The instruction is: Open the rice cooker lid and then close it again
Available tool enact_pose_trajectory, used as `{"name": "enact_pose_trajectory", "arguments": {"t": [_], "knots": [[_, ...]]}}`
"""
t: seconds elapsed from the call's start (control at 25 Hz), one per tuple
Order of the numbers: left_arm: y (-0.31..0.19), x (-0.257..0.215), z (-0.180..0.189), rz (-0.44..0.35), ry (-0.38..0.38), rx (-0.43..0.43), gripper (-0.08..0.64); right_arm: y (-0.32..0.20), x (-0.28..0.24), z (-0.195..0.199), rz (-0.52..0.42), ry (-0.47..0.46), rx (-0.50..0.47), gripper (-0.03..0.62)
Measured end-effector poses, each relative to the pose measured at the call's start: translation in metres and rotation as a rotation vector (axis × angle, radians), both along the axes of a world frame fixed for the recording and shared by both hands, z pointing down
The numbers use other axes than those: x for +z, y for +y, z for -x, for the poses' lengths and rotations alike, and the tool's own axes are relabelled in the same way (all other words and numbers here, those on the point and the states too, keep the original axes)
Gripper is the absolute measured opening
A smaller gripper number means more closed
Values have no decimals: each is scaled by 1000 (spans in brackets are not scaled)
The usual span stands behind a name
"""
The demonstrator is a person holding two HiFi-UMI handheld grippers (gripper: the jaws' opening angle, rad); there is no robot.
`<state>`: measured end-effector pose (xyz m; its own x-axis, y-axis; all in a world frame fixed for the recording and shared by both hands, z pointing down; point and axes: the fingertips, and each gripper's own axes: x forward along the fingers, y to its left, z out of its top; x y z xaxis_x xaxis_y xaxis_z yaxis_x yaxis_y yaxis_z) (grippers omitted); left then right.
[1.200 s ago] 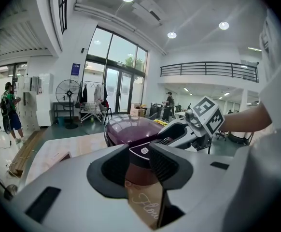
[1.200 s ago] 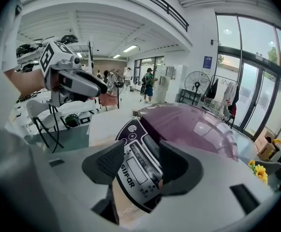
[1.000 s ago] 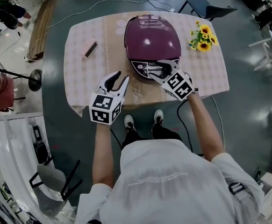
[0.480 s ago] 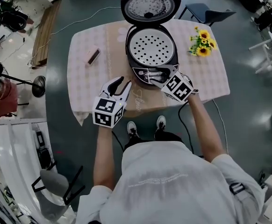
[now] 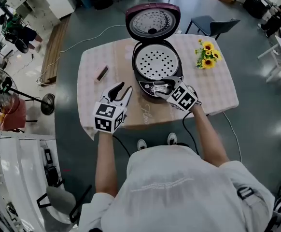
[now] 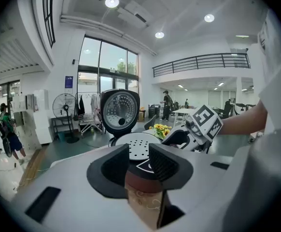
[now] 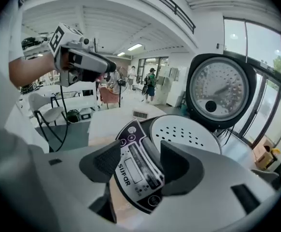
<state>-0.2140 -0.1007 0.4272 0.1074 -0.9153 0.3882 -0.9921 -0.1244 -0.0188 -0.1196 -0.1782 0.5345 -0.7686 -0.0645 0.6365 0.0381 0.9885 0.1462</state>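
Lid open, closing not yet begun.

Nearest the person, the left gripper [image 5: 122, 90] hovers over the table's [image 5: 217, 93] near edge, jaws half apart and empty, off to the cooker's front left. The right gripper [image 5: 162, 87] sits at the rice cooker's [image 5: 139, 62] control panel [image 7: 135, 170]. Its jaws have just been opening and now stand wide, framing the panel without pinching it, though whether a tip touches it is unclear. Beyond both, the lid [image 5: 152, 22] stands upright on its hinge at the cooker's far side, so closing it probably means reaching up and over the perforated inner plate. The right gripper is the nearer one. Sunflowers [image 5: 206, 53] lie to the right on the checked cloth, with grey workshop floor all around.
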Motion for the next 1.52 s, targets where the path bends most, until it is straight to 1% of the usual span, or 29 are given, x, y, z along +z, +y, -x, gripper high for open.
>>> {"name": "enact_pose_trajectory", "arguments": {"t": [0.16,0.28,0.4,0.52,0.68,0.76,0.88,0.96,1.08,1.2,1.32,1.52], "knots": [[-7,-26,17,-53,-52,-18,140,-18,-46,-5,10,-177,66,251],[-9,-51,28,-106,-89,-55,140,-34,-88,-16,-18,-288,149,228],[-8,-68,37,-164,-100,-108,140,-48,-130,-31,-63,-382,247,219],[-4,-73,32,-199,-90,-101,136,-54,-167,-53,-96,-468,338,212],[8,-84,25,-222,-141,-101,133,-43,-200,-90,-119,-548,428,188],[13,-90,25,-241,-145,-96,133,-38,-208,-105,-155,-561,458,184],[16,-90,32,-257,-122,-98,133,-38,-211,-117,-203,-568,507,147],[18,-87,35,-253,-111,-97,133,-37,-207,-120,-204,-559,534,137],[19,-86,35,-250,-100,-75,133,-30,-204,-122,-207,-539,549,117],[19,-84,36,-249,-96,-58,109,-26,-202,-119,-209,-528,569,106],[20,-79,37,-243,-91,-47,56,-22,-198,-117,-216,-509,587,84],[23,-74,41,-234,-77,-20,51,-12,-192,-109,-215,-489,591,75]]}}
